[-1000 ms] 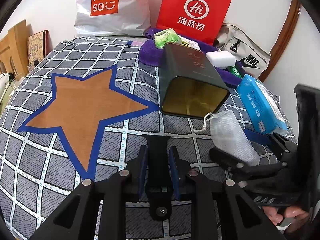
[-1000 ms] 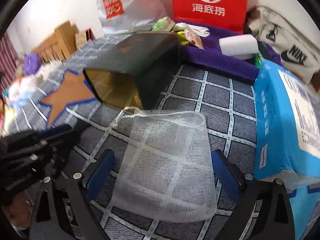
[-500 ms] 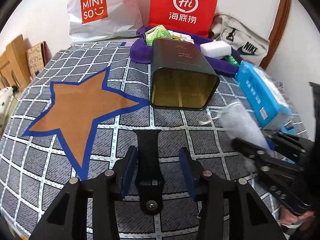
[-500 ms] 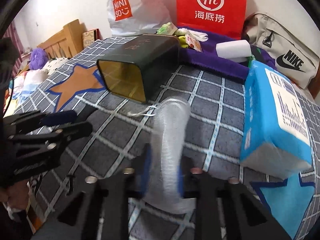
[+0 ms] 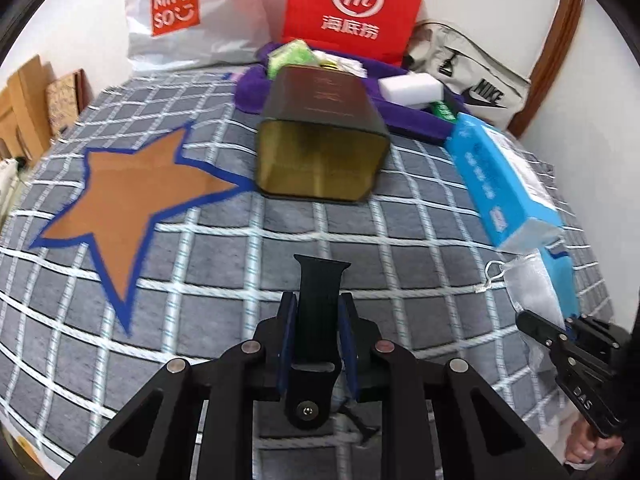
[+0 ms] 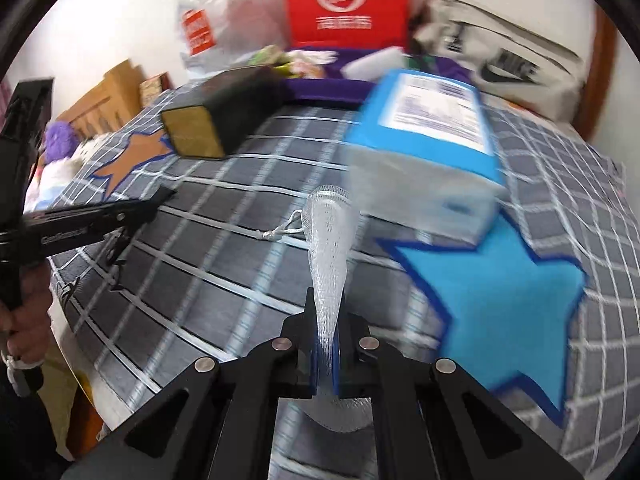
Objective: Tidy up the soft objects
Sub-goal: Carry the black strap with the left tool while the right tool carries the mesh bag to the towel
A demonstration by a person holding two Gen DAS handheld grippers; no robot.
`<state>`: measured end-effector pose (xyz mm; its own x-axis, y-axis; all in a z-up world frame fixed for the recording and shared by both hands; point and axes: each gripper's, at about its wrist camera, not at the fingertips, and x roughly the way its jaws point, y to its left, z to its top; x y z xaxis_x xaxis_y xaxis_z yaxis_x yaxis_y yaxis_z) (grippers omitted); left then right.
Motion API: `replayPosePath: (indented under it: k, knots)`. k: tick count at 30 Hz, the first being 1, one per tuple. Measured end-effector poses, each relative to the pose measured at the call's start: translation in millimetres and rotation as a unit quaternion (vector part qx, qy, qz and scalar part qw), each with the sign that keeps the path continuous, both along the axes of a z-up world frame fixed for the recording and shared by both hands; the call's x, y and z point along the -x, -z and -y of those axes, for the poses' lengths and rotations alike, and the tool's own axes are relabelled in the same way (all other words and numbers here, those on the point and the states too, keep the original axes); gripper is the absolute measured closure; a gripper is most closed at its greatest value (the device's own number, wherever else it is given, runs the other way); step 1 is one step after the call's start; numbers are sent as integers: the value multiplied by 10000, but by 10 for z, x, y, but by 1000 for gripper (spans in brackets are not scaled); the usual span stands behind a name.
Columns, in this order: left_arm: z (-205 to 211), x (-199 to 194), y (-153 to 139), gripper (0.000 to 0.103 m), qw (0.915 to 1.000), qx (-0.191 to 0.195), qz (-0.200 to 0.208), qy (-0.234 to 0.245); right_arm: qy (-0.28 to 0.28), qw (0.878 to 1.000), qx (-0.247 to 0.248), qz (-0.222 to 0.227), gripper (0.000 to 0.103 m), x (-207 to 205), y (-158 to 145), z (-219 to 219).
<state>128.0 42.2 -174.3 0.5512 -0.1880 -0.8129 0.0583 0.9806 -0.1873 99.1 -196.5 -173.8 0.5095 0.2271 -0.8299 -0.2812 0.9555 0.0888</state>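
Note:
A black strap (image 5: 320,292) is pinched between the blue pads of my left gripper (image 5: 318,308), whose jaws are closing tight on it; that gripper also shows in the right wrist view (image 6: 160,196). My right gripper (image 6: 325,316) has its jaws closing hard on a white mesh bag (image 6: 326,248), which is squeezed into a narrow cone above the bedspread. In the left wrist view the mesh bag (image 5: 532,288) and the right gripper (image 5: 560,330) sit at the far right. A dark green tin (image 5: 320,160) lies on its side with its open mouth towards me.
A blue tissue pack (image 5: 500,184) lies right of the tin. Behind the tin a purple towel (image 5: 416,120) carries a white sponge (image 5: 412,88) and small packets. A red paper bag (image 5: 352,4), a white shopping bag (image 5: 180,16) and a grey bag (image 5: 472,80) line the wall.
My right gripper shut on the mesh bag and carried it to the right, away from the tin. My left gripper's pads briefly parted from the strap, then shut on it again.

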Motion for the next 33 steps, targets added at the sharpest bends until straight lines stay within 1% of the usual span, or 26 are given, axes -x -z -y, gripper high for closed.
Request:
replayPosePath:
  k: [3,6,10,18,19,20,22,25,31,32,33]
  knots:
    - [110,6,-13,83,9998,-187,-11,-3,249,9997,-44,-26,99,27,-11,199]
    - [156,16,-43,83,9997,-230,-21,-20,441,9990,-35,-38,99,31,-34,350]
    - [143,16,-105,83,9999,-96,-35,-31,584,9982,-151,-11,99,55,-97,482]
    - [157,49,-315,83,9999,-80,81,-45,462,9985,-247,183,99,79,-306,449]
    - [167,48,-335,85,9999,-76,86,-47,441,9985,-249,201,99,73,-336,434]
    - [173,45,-360,96,9999,-64,87,-43,420,9986,-256,212,99,69,-359,423]
    - [188,31,-427,96,10000,2,92,-5,380,9986,-268,236,99,51,-415,399]
    - [244,10,-490,96,9998,-130,166,45,315,9986,-305,306,99,23,-501,377]
    - [248,-69,-353,95,9997,-226,-115,59,261,9987,-327,301,99,-21,-513,358]
    - [242,-72,-334,91,9995,-269,-137,42,255,9987,-328,278,99,-24,-498,361]
    - [237,-78,-311,90,9994,-316,-147,38,254,9988,-326,248,99,-30,-477,360]
